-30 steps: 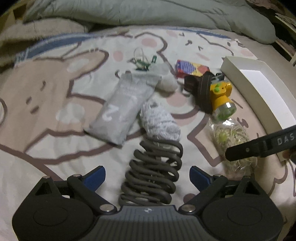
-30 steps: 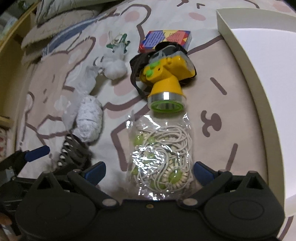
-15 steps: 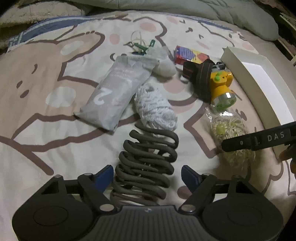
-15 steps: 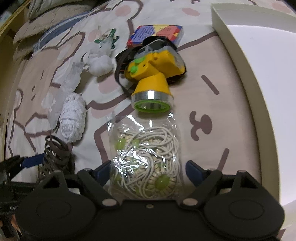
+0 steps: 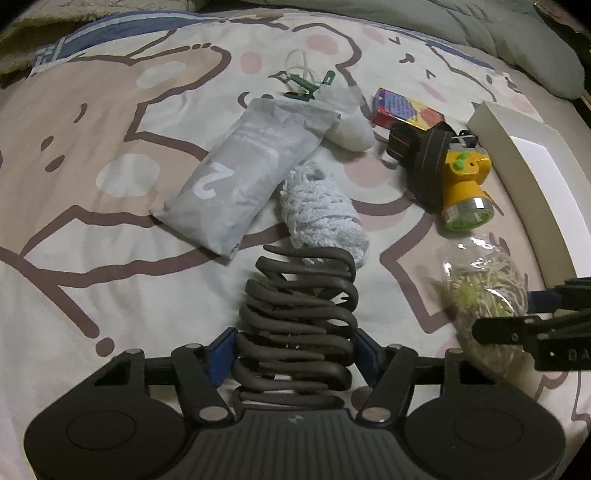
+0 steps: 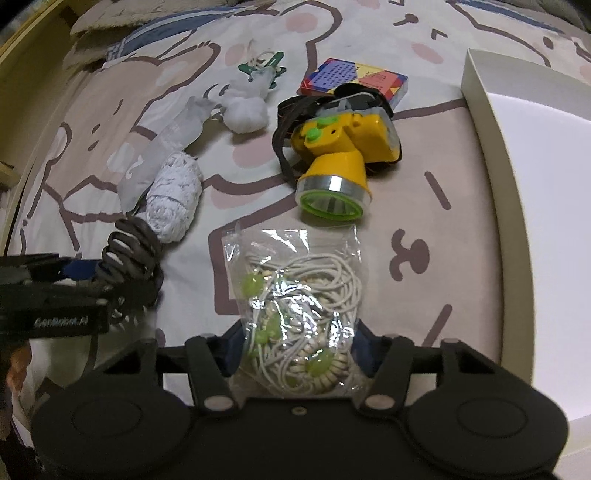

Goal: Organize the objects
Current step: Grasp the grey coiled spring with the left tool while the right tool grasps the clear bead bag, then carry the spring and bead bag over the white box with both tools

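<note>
A dark coiled spring lies on the bed, and my left gripper is shut on its near end, blue pads pressing both sides. The spring also shows in the right wrist view. My right gripper is shut on a clear bag of beige cord with green beads, which also shows in the left wrist view. A white box lies to the right of the bag.
On the cartoon-print bedspread lie a yellow headlamp, a colourful card box, a grey pouch marked 2, a white woven roll, a white cotton bag and green clips. A grey duvet lies beyond.
Both grippers have moved forward and closed: the left one onto the coiled spring, the right one onto the bag of cord.
</note>
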A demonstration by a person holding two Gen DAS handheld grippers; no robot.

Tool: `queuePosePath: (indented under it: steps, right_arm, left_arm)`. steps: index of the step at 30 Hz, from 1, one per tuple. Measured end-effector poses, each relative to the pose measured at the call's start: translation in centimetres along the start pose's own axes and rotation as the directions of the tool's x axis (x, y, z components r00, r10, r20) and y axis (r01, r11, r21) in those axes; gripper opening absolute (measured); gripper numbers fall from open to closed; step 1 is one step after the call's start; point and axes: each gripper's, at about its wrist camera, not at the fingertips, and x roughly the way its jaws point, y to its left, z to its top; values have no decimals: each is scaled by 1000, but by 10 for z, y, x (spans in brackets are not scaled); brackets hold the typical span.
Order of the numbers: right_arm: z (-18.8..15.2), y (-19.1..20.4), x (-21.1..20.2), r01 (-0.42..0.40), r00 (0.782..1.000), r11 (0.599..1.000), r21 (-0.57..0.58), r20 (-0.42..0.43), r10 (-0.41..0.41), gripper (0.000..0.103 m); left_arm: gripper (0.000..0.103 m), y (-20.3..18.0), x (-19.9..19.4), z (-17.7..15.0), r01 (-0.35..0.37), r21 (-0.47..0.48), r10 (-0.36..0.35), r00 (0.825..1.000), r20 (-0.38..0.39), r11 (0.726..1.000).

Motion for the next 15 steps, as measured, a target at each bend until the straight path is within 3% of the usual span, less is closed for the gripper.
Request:
queuePosePath:
  steps: [7, 15]
  right_arm:
    - [1, -1, -9, -13, 999, 1000, -21, 30, 13, 56]
    - [-8, -17, -51, -30, 989, 997, -72, 143, 40, 56]
  left_arm:
    - [65, 0, -15, -6, -16, -54, 19, 999, 40, 998]
    - [65, -3, -55, -13, 16, -138, 9, 985, 173, 990]
